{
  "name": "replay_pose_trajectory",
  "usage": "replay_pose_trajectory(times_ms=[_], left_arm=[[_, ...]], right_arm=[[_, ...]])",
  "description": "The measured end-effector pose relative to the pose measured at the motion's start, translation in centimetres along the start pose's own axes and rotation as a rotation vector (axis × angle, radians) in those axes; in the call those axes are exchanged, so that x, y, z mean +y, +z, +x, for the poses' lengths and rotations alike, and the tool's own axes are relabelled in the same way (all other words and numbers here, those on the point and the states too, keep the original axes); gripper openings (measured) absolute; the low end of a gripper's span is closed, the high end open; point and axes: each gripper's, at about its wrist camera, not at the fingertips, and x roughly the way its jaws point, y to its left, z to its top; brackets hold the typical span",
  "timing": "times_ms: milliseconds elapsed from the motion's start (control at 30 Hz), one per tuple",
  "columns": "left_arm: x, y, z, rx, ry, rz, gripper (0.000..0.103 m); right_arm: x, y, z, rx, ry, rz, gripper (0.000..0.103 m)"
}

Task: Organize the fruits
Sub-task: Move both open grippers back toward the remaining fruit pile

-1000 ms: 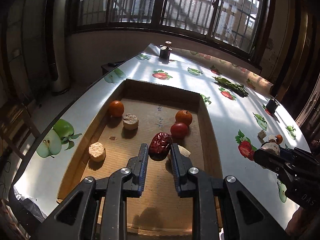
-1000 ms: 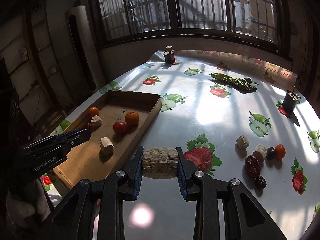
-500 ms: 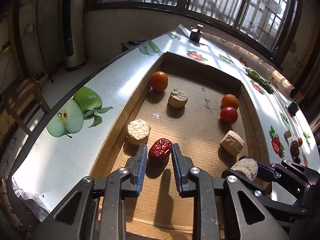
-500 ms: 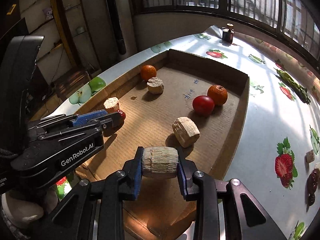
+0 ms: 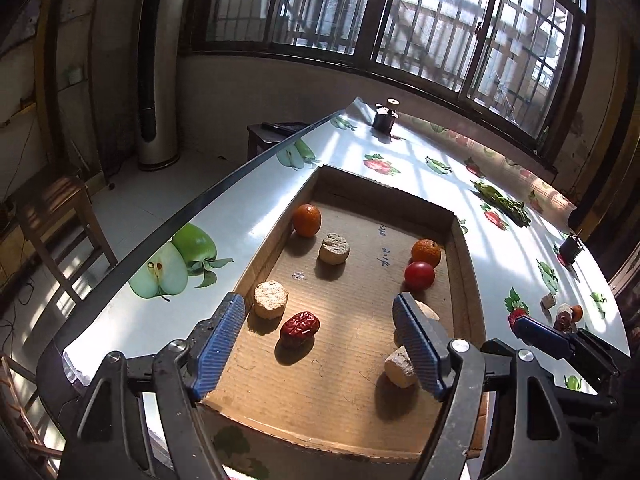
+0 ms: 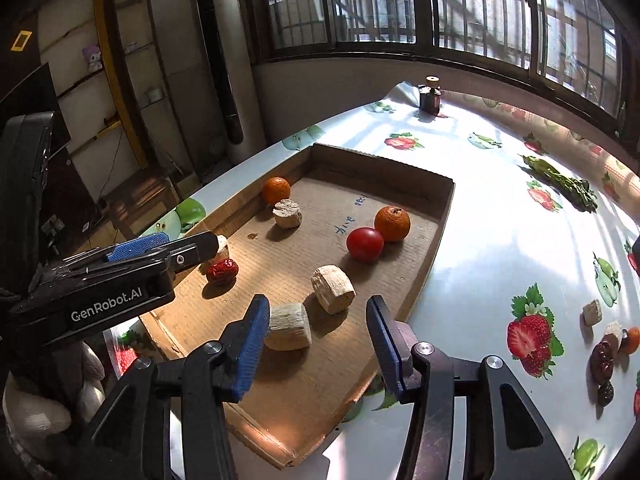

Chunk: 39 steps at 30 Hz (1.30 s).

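A cardboard tray (image 5: 466,280) (image 6: 440,216) lies on the fruit-print table. In it are two oranges (image 5: 307,220) (image 5: 426,251), a red tomato (image 5: 419,275) (image 6: 364,243), a red date (image 5: 299,329) (image 6: 222,271) and several tan cylinder pieces (image 5: 271,299) (image 6: 333,289). My left gripper (image 5: 320,344) is open above the tray, the date lying free between its jaws. My right gripper (image 6: 320,340) is open over the tray's near corner, a tan piece (image 6: 288,327) lying free by its left finger.
More loose fruit (image 6: 608,350) lies on the table at the right: dates, a small orange, tan pieces. A green vegetable bundle (image 6: 568,184) and a dark bottle (image 6: 430,98) stand farther back. The table's left edge drops to the floor and a wooden chair (image 5: 52,216).
Both grippers have opened. The left let go of the red date and the right let go of the tan piece; both now lie in the tray.
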Motion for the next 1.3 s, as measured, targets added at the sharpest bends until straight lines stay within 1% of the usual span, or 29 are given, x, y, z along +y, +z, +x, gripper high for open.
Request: replay_pose_trajectory(times_ms=[33, 67, 200, 300, 400, 467, 600, 700, 767, 833, 933, 1000, 1100, 1167, 1233, 1300], left_arm=[[-0.6, 0.0, -0.5, -0.017, 0.004, 0.012, 0.087], [-1.2, 0.1, -1.1, -0.034, 0.004, 0.026, 0.089], [-4.3, -0.3, -2.6, -0.075, -0.011, 0.102, 0.090], [-6.8, -1.0, -3.4, -0.101, 0.017, 0.186, 0.090], [-8.9, -1.7, -4.0, -0.121, 0.008, 0.238, 0.090], [-10.0, -1.8, -4.0, -0.107, -0.006, 0.260, 0.090], [-12.1, -2.4, -4.1, -0.088, -0.011, 0.304, 0.090], [-13.4, -2.9, -4.0, -0.075, -0.021, 0.325, 0.090], [-14.1, -3.3, -4.0, -0.066, -0.028, 0.340, 0.090], [-14.7, -3.5, -3.9, -0.056, -0.038, 0.353, 0.090], [-15.5, -3.4, -3.8, -0.039, -0.063, 0.368, 0.090], [-16.1, -2.7, -3.7, -0.029, -0.093, 0.372, 0.090], [-17.7, -1.1, -3.5, -0.006, -0.184, 0.348, 0.090], [-19.5, -0.4, -2.9, 0.004, -0.233, 0.353, 0.090], [-21.6, -0.4, -1.8, 0.022, -0.268, 0.373, 0.090], [-23.3, -0.8, -0.2, 0.063, -0.289, 0.389, 0.090]], right_arm=[[-0.7, -0.1, -0.6, -0.009, -0.011, 0.011, 0.058], [-1.5, -0.2, -1.4, -0.020, -0.024, 0.025, 0.058], [-4.7, -1.0, -3.8, -0.053, -0.077, 0.087, 0.064], [-6.9, -1.7, -5.8, -0.085, -0.123, 0.123, 0.065], [-8.8, -2.4, -8.2, -0.139, -0.153, 0.153, 0.074], [-9.9, -2.8, -10.0, -0.191, -0.186, 0.169, 0.085], [-11.7, -3.5, -13.2, -0.276, -0.266, 0.178, 0.095], [-13.3, -4.0, -14.6, -0.298, -0.327, 0.176, 0.101], [-14.6, -4.3, -15.1, -0.286, -0.357, 0.179, 0.102], [-16.3, -4.7, -15.4, -0.263, -0.385, 0.209, 0.102], [-19.9, -5.9, -16.5, -0.241, -0.423, 0.313, 0.102], [-22.9, -6.5, -17.2, -0.214, -0.435, 0.407, 0.102], [-27.4, -7.3, -18.7, -0.203, -0.424, 0.558, 0.102], [-29.8, -7.6, -19.6, -0.207, -0.422, 0.628, 0.101], [-31.4, -7.7, -19.9, -0.210, -0.412, 0.665, 0.098], [-32.3, -7.4, -19.6, -0.202, -0.390, 0.672, 0.092]])
